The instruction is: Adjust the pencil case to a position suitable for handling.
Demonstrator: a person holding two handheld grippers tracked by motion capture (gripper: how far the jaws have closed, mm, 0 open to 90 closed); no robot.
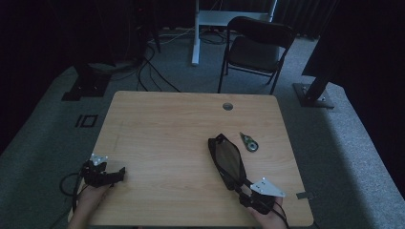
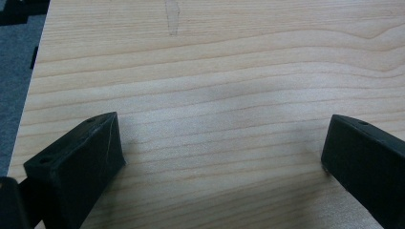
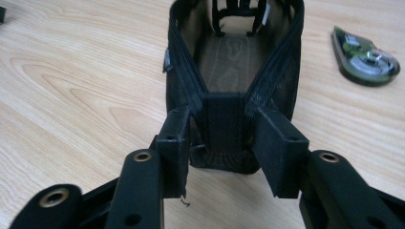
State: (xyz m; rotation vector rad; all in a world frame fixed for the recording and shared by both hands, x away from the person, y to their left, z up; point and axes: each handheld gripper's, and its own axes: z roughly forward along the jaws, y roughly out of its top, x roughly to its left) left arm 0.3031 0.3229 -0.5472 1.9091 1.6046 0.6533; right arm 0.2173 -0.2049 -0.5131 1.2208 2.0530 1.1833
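Note:
A black mesh pouch [image 1: 228, 160] lies open on the wooden table [image 1: 167, 124], right of the middle; its brown lining [image 3: 234, 62] faces up in the right gripper view. My right gripper [image 1: 239, 187] stands at the pouch's near end. That narrow end sits between its jaws [image 3: 222, 124], which are part-way open, with the pads close on either side and no visible squeeze. A green and black correction-tape dispenser [image 1: 249, 142] lies just right of the pouch [image 3: 365, 57]. My left gripper [image 1: 119, 174] rests at the table's front left, wide open over bare wood [image 2: 224, 138].
A round cable hole [image 1: 228, 106] sits near the table's far edge. Beyond the table stand a black folding chair [image 1: 258, 47], a white desk leg [image 1: 196, 38] and cables on grey carpet. Bare wood spreads across the table's left and middle.

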